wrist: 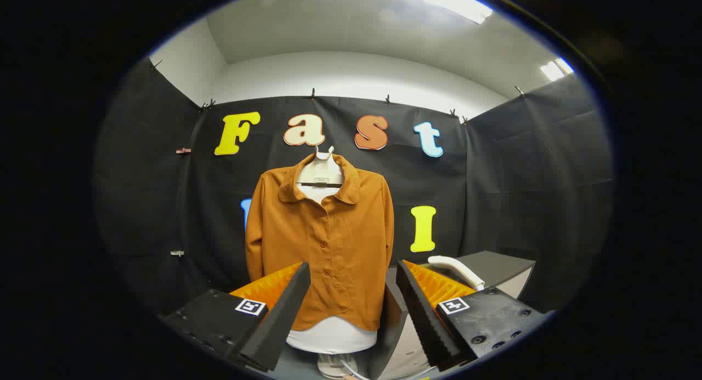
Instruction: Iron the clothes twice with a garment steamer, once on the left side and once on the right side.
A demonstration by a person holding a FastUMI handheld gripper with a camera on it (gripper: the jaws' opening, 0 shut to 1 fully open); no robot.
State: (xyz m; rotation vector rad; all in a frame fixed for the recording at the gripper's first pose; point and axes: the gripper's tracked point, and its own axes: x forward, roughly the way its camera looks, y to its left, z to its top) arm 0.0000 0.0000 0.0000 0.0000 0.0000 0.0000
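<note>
One brown shirt (pixel 323 248) hangs upright, front facing the hand-held gripper (pixel 351 292), whose fingers stand apart, empty.

No readable text or labels

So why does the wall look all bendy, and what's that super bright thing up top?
Gripper view: the fisheye lens bows the booth wall outward; the ceiling light glares to plain white; the brown shirt beyond the open gripper is sharp and evenly lit; the white steamer handle looks bright.
</note>
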